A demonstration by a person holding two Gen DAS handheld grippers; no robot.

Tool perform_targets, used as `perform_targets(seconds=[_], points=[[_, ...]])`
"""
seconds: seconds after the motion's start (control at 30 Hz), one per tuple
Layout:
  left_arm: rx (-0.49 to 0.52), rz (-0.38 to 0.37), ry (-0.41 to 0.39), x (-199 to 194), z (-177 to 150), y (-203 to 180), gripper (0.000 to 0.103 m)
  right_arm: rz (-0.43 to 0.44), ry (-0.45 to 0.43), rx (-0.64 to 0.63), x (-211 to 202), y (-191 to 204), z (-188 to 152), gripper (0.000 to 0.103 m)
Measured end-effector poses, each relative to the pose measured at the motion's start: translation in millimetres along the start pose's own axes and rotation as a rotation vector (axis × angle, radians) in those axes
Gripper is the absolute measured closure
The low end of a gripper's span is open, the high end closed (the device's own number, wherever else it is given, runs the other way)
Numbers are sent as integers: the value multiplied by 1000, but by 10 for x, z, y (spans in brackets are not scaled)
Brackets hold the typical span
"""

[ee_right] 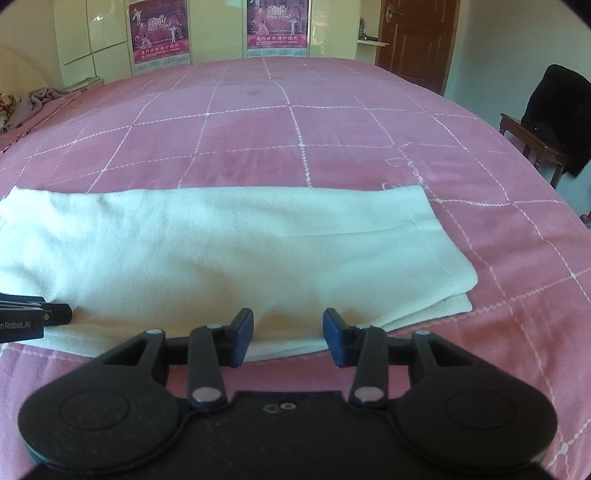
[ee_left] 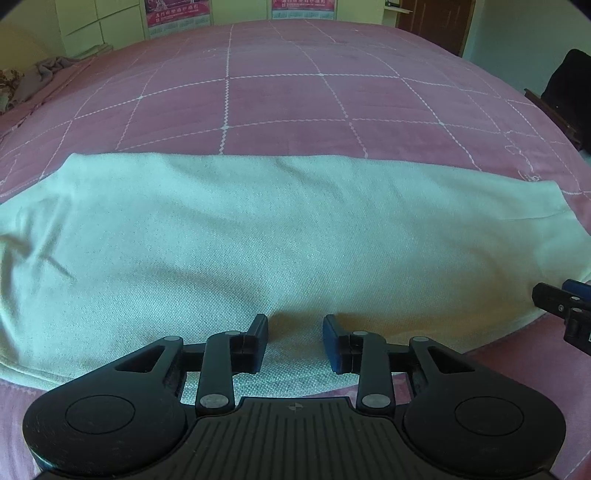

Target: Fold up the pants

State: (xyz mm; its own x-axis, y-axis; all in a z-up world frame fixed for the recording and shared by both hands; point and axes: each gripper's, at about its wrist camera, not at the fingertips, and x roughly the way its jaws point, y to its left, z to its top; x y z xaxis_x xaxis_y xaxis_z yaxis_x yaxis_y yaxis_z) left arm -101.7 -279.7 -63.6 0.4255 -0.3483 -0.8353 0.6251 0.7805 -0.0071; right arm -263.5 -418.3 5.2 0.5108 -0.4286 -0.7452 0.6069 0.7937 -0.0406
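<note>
The white pants point(ee_left: 258, 236) lie folded lengthwise in a long flat band across the pink bed cover point(ee_left: 280, 99). My left gripper point(ee_left: 295, 343) is open, its jaws just over the near edge of the cloth, holding nothing. In the right wrist view the pants point(ee_right: 221, 243) end in a hem at the right. My right gripper point(ee_right: 288, 339) is open over the near edge close to that end, empty. The right gripper shows at the left view's right edge point(ee_left: 565, 306), and the left gripper at the right view's left edge point(ee_right: 33, 317).
The pink checked bed cover point(ee_right: 295, 129) stretches far behind the pants. A crumpled grey cloth point(ee_right: 40, 98) lies at the far left corner. A dark chair point(ee_right: 550, 122) stands right of the bed. Cabinets with posters point(ee_right: 277, 26) and a brown door point(ee_right: 417, 40) are at the back.
</note>
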Motion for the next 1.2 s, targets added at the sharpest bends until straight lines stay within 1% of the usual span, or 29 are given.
perform_targets(seconds=[0.07,0.17,0.3,0.37,0.43,0.47,0.53,0.63,0.77,0.83,0.9,1.0,1.07,1.2], points=[[-17,13,-23,-43,5,51,69,10,-6,32,-48,-61,10,60],[-40,61,-64,-81,51,235,69,11,-26,60,-87,-125,62,60],[-86,143,-59,2,182,689,69,3,-39,37,-37,-111,197,60],[-97,180,-53,67,234,894,69,21,-49,41,-8,-63,268,60],[-82,196,-35,167,288,1030,69,46,-47,22,48,62,329,61],[-73,189,-20,232,317,1073,69,62,-45,3,86,169,361,61],[-45,179,-8,352,386,1093,69,98,-39,-38,178,410,424,65],[-1,189,-13,506,517,1047,69,153,-34,-105,342,823,549,67],[0,191,-26,688,736,1050,69,196,-17,-200,606,1323,735,70],[14,198,-35,763,842,1056,69,194,1,-219,781,1474,834,70],[24,202,-40,844,935,1068,69,172,14,-229,945,1576,912,70],[22,205,-50,925,1031,1075,69,143,34,-246,1160,1642,986,69],[38,223,-69,968,1092,1046,69,125,45,-242,1254,1672,1035,69],[27,228,-30,1058,1225,1047,69,93,83,-250,1393,1771,1116,68]])
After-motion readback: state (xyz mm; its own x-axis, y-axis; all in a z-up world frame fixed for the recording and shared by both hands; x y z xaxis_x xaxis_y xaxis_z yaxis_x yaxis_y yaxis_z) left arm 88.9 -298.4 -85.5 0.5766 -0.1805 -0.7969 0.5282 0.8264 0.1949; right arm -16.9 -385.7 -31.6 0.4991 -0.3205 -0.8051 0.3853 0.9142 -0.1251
